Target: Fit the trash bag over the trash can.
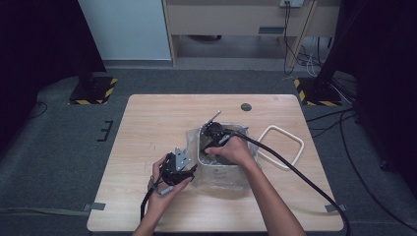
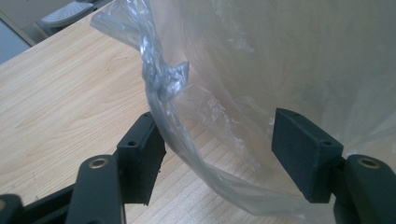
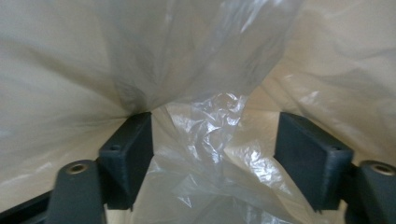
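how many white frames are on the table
2. One white frame sits mid-table with the clear plastic bag around it, under the right gripper. The other white frame lies bare to its right. The bag may hide more.

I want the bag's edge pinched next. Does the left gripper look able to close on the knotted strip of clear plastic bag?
Probably yes: the left gripper stands open with the knotted strip of clear plastic bag already between its jaws, beside one pad, nothing blocking.
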The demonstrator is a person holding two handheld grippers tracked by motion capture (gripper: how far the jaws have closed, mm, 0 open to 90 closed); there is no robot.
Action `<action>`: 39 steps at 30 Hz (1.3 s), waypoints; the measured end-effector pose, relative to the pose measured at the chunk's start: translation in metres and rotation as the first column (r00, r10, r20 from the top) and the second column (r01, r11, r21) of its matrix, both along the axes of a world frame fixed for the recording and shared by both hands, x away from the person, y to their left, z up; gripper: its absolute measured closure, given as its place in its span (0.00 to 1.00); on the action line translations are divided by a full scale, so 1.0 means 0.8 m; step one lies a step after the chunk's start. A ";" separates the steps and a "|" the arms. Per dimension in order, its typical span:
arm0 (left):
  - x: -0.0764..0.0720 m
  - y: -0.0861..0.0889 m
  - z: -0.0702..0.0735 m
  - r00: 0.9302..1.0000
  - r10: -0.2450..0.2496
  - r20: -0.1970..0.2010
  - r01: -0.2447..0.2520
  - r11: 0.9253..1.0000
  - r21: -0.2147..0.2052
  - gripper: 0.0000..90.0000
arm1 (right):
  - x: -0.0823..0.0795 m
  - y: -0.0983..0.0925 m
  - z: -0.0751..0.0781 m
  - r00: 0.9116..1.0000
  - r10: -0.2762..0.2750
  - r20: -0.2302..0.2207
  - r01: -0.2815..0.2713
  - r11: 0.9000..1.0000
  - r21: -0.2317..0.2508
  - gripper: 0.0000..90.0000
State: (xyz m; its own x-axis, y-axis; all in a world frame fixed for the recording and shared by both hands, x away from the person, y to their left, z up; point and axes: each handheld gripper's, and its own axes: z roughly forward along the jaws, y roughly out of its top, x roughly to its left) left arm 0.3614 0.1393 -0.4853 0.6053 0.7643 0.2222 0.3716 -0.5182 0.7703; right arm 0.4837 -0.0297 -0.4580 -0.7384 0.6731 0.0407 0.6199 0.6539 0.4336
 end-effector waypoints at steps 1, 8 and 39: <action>0.000 0.000 0.000 1.000 0.000 -0.002 0.000 1.000 -0.001 0.38 | 0.001 0.000 -0.001 1.000 0.001 -0.007 -0.001 1.000 -0.004 0.26; 0.001 -0.005 -0.001 0.999 -0.023 0.031 0.022 0.999 0.040 0.38 | -0.005 -0.003 0.012 1.000 0.031 -0.007 -0.030 0.999 0.015 0.24; -0.008 0.013 0.019 0.999 -0.022 0.024 0.023 0.998 -0.060 0.34 | -0.030 -0.139 0.126 0.955 -0.094 0.283 0.023 0.969 0.245 0.32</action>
State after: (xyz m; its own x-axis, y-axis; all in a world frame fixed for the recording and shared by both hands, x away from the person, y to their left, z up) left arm 0.3548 0.1500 -0.4703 0.6176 0.7632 0.1902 0.3423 -0.4785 0.8086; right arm 0.4599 -0.1412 -0.3573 -0.7017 0.7125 -0.0064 0.4776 0.4771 0.7377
